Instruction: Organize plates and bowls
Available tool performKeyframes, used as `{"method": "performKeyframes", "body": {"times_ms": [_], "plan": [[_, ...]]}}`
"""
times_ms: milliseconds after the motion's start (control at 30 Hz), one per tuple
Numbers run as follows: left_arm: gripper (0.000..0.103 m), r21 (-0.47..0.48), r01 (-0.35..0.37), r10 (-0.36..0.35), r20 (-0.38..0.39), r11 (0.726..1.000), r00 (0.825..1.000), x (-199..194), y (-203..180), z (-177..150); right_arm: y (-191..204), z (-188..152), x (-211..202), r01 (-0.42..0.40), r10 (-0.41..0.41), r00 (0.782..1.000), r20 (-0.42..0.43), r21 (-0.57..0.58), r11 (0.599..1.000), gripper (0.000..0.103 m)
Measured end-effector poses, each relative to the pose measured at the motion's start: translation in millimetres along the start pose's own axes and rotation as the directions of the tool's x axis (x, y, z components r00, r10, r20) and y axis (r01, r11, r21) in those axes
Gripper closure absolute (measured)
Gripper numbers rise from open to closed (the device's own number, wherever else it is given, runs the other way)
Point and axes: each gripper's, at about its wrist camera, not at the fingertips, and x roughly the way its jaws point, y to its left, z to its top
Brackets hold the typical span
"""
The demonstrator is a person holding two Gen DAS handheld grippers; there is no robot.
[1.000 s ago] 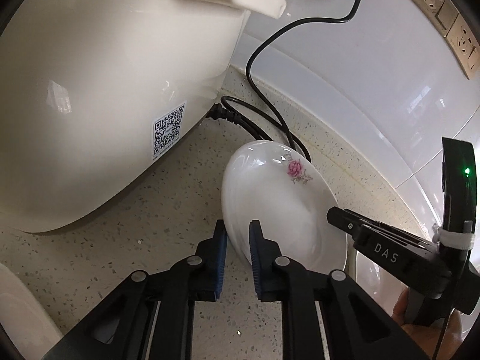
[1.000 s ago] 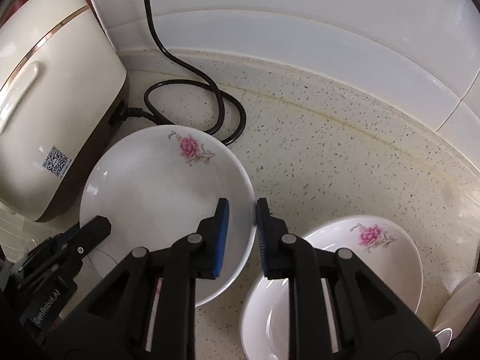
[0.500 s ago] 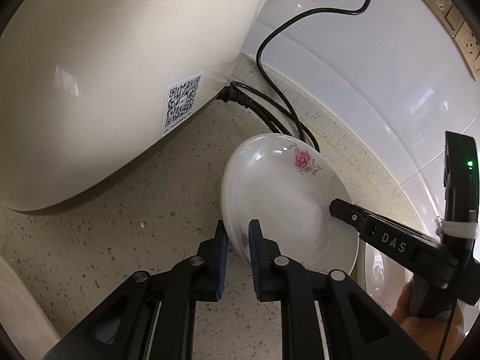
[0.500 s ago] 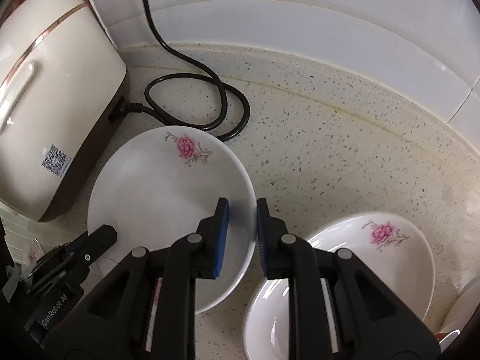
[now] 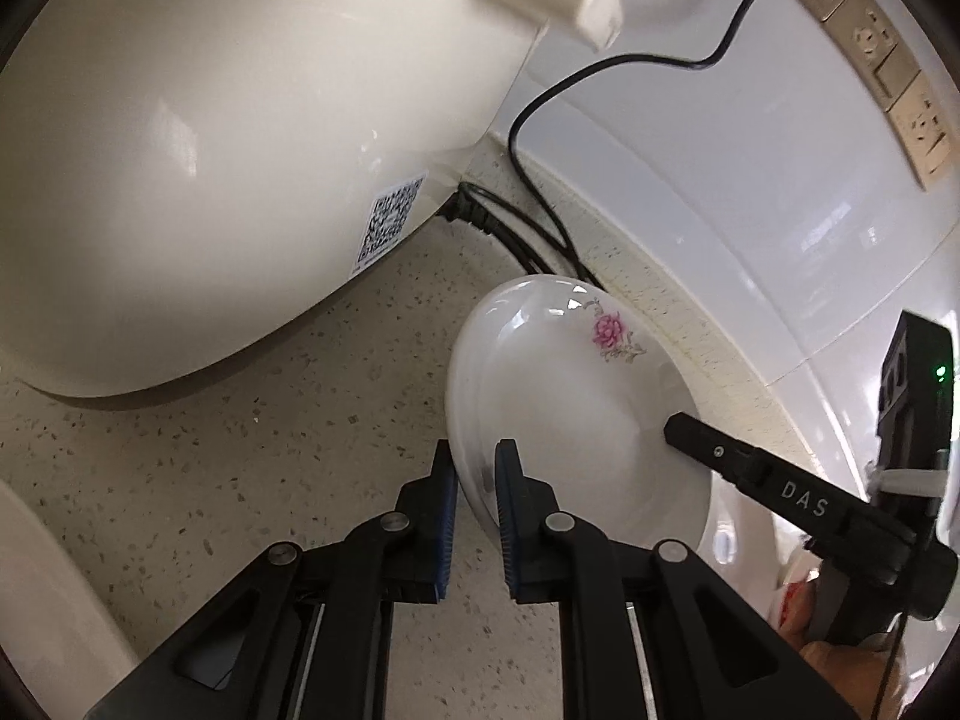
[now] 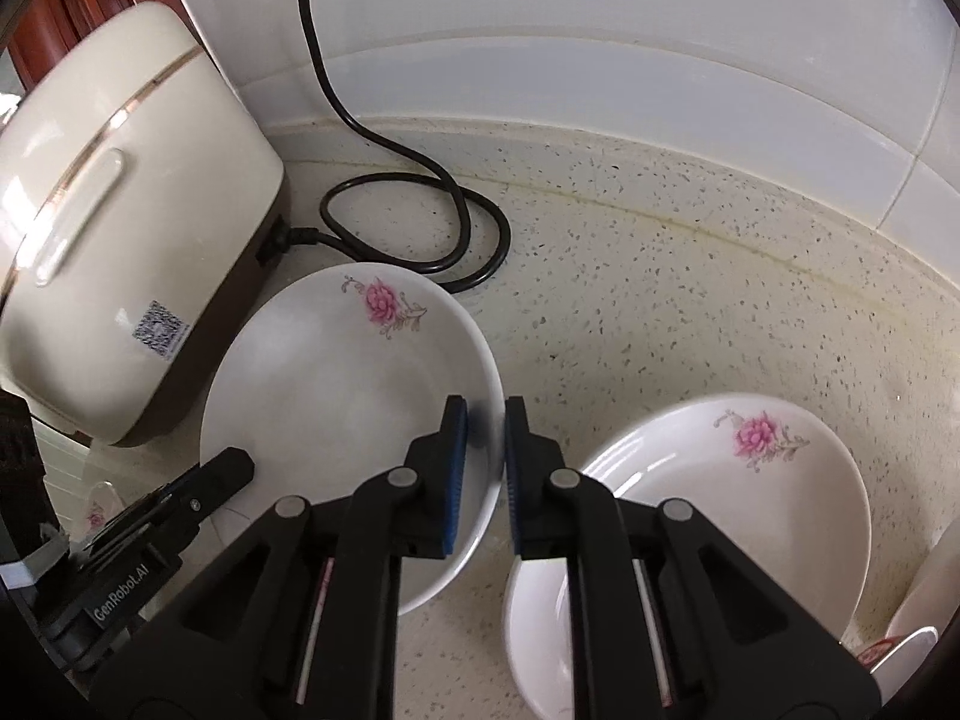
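Clamping opposite rims of the empty flowered plate, left tool and right tool, which just closed

a home kitchen: speckled stone counter, white wall tiles, cream rice cooker, wall sockets.

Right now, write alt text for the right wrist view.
The right gripper pinches the rim of a white flowered plate, with the left gripper at its opposite edge. A cream rice cooker and its black cord sit behind on the speckled counter; another flowered plate lies right.
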Motion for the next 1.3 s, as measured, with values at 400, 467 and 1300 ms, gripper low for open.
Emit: {"method": "performKeyframes", "body": {"times_ms": [400,467,1300], "plan": [[0.092,0.004,0.035,-0.035,0.065,0.999,0.997,-44,1,-21,17,-40,-49,-0.045,0.043,0.995,0.086,0.025,0.999,0.088],[0.092,0.004,0.038,-0.038,0.072,0.999,0.997,-52,4,-27,20,-49,-56,-0.064,0.061,0.994,0.094,0.028,0.998,0.088],[0.092,-0.038,-0.028,0.034,0.171,0.999,0.985,-136,45,-66,83,-101,-92,-0.259,0.270,0.948,0.168,-0.087,0.962,0.088]]}}
